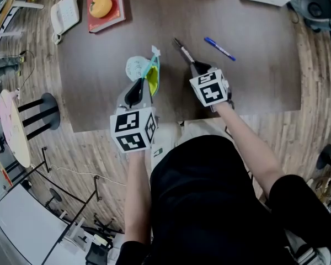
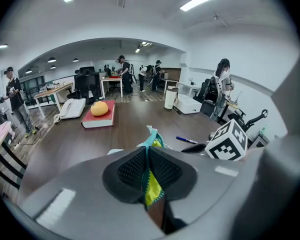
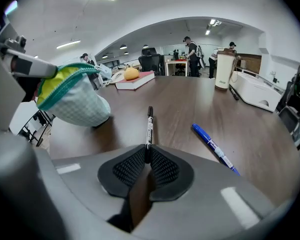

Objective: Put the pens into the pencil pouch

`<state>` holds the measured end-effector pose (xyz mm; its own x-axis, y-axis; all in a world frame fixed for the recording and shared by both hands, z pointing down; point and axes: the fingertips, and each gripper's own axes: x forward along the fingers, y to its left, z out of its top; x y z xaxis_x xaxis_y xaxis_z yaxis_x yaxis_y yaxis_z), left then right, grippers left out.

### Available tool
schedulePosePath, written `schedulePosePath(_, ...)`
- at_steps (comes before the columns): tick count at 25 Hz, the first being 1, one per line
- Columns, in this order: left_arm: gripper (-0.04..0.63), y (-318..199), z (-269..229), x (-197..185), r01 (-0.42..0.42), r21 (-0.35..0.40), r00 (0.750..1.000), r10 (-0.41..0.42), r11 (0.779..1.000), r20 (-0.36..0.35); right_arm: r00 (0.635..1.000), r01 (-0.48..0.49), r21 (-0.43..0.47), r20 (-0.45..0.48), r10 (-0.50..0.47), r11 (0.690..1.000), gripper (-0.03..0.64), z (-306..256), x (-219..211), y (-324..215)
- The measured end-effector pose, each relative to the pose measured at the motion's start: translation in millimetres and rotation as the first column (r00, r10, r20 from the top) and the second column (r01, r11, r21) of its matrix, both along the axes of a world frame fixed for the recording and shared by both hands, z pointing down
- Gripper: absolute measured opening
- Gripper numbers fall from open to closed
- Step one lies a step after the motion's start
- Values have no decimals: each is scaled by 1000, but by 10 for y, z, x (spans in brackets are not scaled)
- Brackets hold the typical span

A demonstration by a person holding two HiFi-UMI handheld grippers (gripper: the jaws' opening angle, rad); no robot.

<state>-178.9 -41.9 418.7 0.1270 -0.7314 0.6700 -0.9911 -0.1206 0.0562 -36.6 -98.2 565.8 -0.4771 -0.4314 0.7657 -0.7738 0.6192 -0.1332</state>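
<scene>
Right hand-held gripper (image 3: pixel 147 159) is gripping the black pen (image 3: pixel 150 126) by its back end, with the long axis pointing straight out ahead of the jaws over the bench (image 1: pixel 254 76). Left hand-held gripper (image 2: pixel 147 156) is pinching the pouch (image 3: pixel 72 101) by its zipper rim, just left of the pen. Yellow lining is showing at the top, so the tip is probably needing a swing left. Blue pen (image 1: pixel 219 48) is lying on the bench off to the right, nearer the right hand-held gripper.

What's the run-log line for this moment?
left gripper: shut on pencil pouch edge | right gripper: shut on black pen | blue pen: lying on table
</scene>
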Motion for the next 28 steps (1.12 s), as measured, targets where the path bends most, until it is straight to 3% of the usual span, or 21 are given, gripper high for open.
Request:
schedulePosePath(14, 18, -140, 11, 41, -3, 13, 999, 4, 1000, -53, 998, -6, 40, 65, 3, 999, 44, -513, 257, 87)
schedulePosePath(28, 18, -368, 24, 146, -2, 28, 993, 5, 1000, -117, 987, 63, 89, 144, -76, 994, 44, -1228, 420, 186)
